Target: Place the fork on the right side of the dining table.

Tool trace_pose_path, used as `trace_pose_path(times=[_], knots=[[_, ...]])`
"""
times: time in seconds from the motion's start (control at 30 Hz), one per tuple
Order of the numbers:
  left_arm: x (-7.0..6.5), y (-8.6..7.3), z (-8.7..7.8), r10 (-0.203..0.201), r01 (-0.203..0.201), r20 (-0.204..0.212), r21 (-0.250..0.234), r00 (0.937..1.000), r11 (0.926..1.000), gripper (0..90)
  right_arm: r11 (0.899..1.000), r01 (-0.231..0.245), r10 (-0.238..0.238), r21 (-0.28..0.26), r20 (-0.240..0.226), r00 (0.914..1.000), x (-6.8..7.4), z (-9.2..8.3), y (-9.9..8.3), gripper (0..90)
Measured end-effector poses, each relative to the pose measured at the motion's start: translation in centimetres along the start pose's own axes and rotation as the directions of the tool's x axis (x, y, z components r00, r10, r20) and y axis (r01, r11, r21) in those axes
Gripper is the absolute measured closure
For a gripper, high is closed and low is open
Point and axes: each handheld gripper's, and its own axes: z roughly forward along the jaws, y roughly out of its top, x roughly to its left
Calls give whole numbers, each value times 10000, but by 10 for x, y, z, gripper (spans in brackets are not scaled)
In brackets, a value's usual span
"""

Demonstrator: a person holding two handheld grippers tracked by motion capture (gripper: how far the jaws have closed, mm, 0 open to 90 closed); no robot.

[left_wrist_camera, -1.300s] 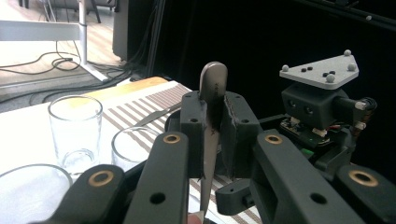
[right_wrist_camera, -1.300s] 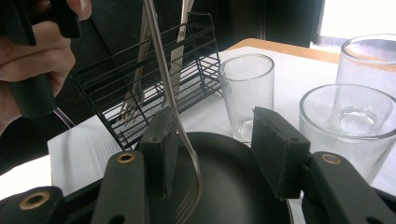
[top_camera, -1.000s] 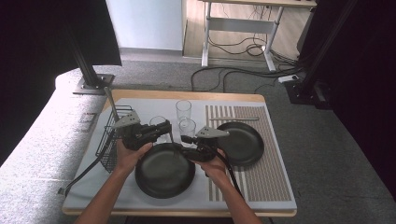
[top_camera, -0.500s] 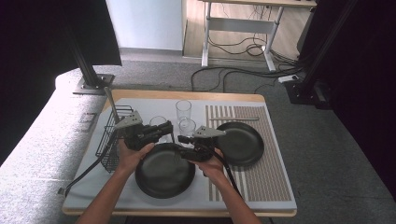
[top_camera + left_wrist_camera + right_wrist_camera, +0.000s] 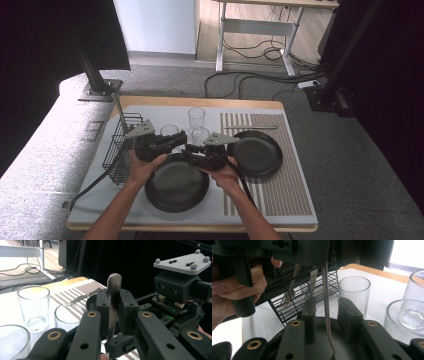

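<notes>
My left gripper (image 5: 113, 300) is shut on the handle of a metal utensil (image 5: 114, 285), which stands upright with its shaft hanging down. In the high view the left gripper (image 5: 181, 141) meets my right gripper (image 5: 190, 150) tip to tip above the near black plate (image 5: 175, 187). In the right gripper view the utensil's thin shaft (image 5: 325, 290) runs down between the right gripper's (image 5: 325, 307) jaws. Those jaws have just been closing, and a gap still shows on each side of the shaft. What kind of head the utensil has is hidden.
A black wire basket (image 5: 117, 147) holding a fork (image 5: 287, 298) and other cutlery stands at the left. Three clear glasses (image 5: 196, 118) (image 5: 169, 131) (image 5: 200, 135) stand behind the grippers. A second black plate (image 5: 256, 152) and a knife (image 5: 260, 127) lie on the striped mat (image 5: 280, 195).
My right gripper has edged left toward the left gripper, bringing its jaws around the hanging utensil. The left gripper has stayed in place with the utensil.
</notes>
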Motion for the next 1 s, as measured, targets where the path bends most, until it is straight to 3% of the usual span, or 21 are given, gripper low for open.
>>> trace_pose_path(times=[0.33,0.43,0.67,0.8,1.0], knots=[[-1,-2,2,-49,49,34,68,10000,10000,798,9998,-4,6,-214,89,10000,-1,-1,5,793],[-2,-2,3,110,-109,-79,150,9999,9998,797,9998,22,-22,-202,-14,10000,-1,-1,7,836],[-2,-1,2,126,-125,-12,102,9999,9999,786,9997,132,-134,-204,-83,9999,2,0,7,862],[-2,3,-6,142,-141,27,-349,9999,9993,697,9997,160,-159,-164,57,9999,1,-3,6,863],[-2,6,-18,243,-252,-183,-554,9995,9981,616,9993,-65,76,-380,293,9995,-5,-14,2,863]])
